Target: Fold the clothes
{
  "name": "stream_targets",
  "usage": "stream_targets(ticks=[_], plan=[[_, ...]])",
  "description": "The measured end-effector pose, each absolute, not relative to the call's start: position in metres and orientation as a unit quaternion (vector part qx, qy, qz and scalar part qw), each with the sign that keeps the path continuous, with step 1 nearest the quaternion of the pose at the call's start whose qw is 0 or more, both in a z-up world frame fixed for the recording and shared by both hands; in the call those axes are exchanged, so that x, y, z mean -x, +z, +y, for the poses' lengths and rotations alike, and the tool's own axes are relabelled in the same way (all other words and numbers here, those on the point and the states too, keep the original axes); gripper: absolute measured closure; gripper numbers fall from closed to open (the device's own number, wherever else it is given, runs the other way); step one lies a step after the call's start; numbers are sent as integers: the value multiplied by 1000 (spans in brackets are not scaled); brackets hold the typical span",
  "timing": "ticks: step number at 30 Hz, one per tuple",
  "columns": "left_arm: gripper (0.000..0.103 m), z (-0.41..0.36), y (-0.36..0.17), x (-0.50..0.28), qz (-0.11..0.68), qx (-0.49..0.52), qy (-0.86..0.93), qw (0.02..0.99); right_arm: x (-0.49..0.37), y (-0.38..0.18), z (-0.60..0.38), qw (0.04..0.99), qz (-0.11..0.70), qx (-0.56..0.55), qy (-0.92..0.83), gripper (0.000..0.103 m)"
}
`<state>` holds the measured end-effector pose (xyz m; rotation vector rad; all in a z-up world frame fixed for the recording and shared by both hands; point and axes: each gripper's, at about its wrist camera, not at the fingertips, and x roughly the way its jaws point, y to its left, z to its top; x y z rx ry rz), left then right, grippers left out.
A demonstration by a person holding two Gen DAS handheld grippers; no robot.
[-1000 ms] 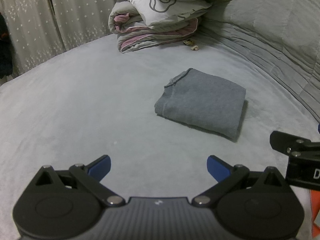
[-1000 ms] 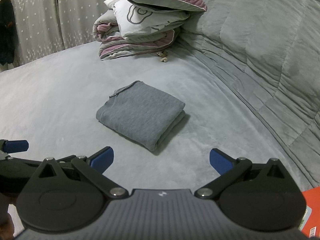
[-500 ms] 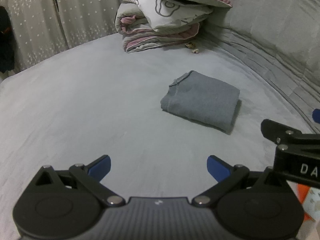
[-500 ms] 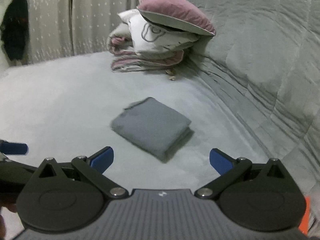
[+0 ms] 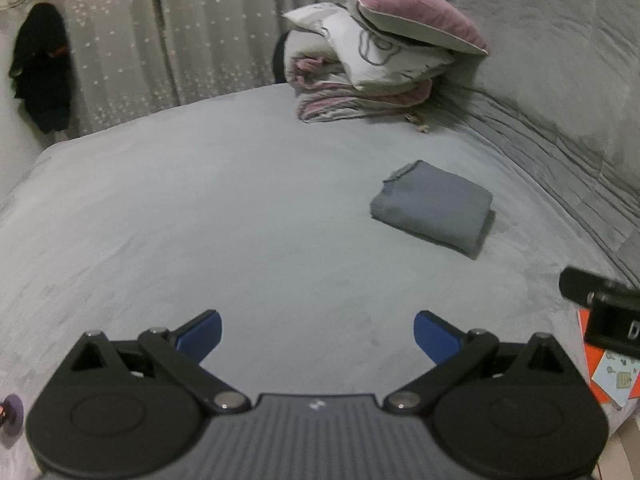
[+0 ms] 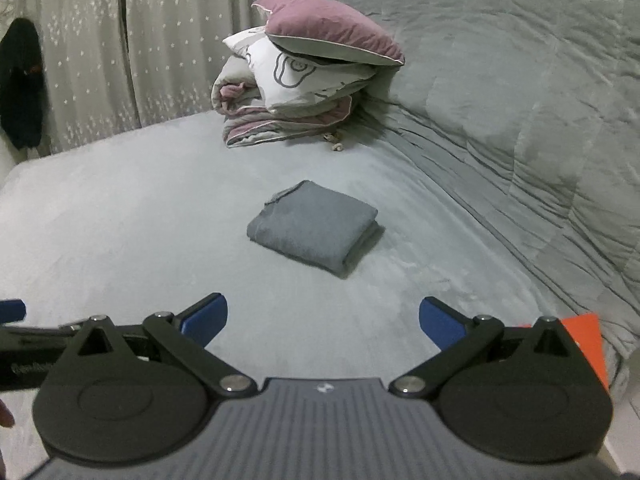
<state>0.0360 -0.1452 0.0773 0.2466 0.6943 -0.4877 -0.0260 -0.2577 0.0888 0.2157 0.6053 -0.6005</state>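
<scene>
Grey garment [image 6: 316, 224] lies folded into a compact rectangle on the grey bed [image 6: 120, 216], towards the right of the mattress, near the rumpled grey quilt [image 6: 520, 120] — touching neither gripper. Left gripper [image 5: 316, 330] has blue tips spread wide, nothing between them; right gripper [image 6: 322, 318] likewise spread wide and empty, both low at the near edge of the bed, well apart from the garment. Broad bare mattress left of and in front of the garment; far edge runs along the dotted curtain [image 5: 168, 32]. Stack of pillows and bedding [image 6: 300, 76] at the far end. Orange packet [image 6: 588, 344] at the bed's right near corner. On the other gripper's body, one letter "D" [image 5: 634, 330] shows; rest cut off.
</scene>
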Motion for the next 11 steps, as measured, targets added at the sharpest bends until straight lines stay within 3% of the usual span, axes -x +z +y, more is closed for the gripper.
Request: stream_targets(ticks=[11], plan=[[1,-120,81,-25,331,-105,-238,907,34,89,-231,906,304,-87,-281,0]])
